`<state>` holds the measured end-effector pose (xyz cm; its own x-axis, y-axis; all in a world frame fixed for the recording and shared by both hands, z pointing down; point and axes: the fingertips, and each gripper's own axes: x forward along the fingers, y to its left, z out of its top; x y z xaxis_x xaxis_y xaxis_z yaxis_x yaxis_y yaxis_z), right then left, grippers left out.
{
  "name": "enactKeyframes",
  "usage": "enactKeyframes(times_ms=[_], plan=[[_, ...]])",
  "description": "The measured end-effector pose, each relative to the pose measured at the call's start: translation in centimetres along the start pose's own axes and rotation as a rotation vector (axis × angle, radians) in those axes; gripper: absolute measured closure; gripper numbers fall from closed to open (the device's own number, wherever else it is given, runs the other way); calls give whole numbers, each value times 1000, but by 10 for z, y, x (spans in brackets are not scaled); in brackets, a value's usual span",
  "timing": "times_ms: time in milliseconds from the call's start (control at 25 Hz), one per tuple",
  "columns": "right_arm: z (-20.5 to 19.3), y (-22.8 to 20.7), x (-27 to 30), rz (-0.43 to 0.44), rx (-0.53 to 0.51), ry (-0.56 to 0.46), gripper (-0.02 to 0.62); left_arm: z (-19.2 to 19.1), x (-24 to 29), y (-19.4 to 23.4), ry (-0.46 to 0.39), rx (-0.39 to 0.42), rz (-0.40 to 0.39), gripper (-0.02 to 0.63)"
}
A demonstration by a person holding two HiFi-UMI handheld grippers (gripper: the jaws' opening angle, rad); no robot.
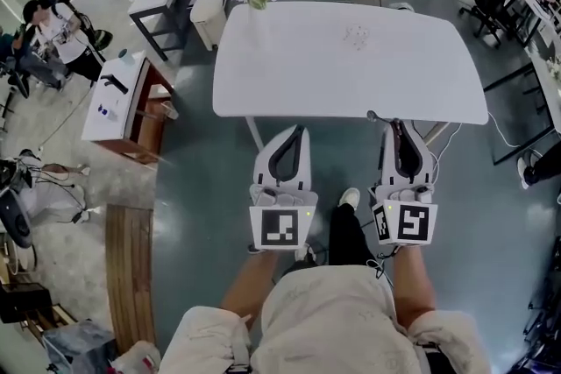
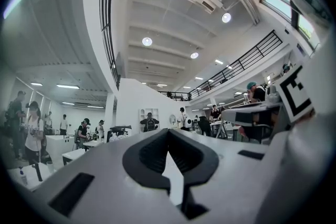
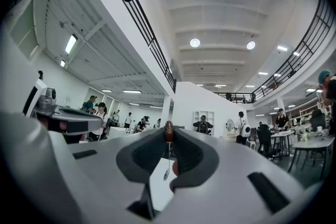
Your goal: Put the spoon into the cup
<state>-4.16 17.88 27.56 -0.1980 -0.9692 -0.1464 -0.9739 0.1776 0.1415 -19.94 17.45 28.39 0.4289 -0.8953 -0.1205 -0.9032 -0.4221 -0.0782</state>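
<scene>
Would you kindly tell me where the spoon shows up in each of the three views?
Head view: the spoon pokes out left of the right gripper's tip, by the white table's near edge.
Left gripper view: not in it.
Right gripper view: centre, gripped between the fingers.
Shared landmark: tall white wall, both gripper views.

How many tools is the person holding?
2. The left tool is by the near edge of the white table, shut and empty; the right tool is beside it, gripping a spoon.

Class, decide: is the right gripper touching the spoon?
Touching. The right gripper pinches the spoon between its jaw tips, plain in the right gripper view.
</scene>
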Motion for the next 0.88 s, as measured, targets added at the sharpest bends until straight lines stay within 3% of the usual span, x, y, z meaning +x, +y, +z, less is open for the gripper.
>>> enactKeyframes(times_ms=[240, 880], plan=[[-26, -24, 47, 5, 39, -1, 552, -17, 53, 5, 13, 6, 12, 603], [-95, -197, 183, -28, 143, 8, 552, -43, 270, -52, 50, 45, 15, 603]])
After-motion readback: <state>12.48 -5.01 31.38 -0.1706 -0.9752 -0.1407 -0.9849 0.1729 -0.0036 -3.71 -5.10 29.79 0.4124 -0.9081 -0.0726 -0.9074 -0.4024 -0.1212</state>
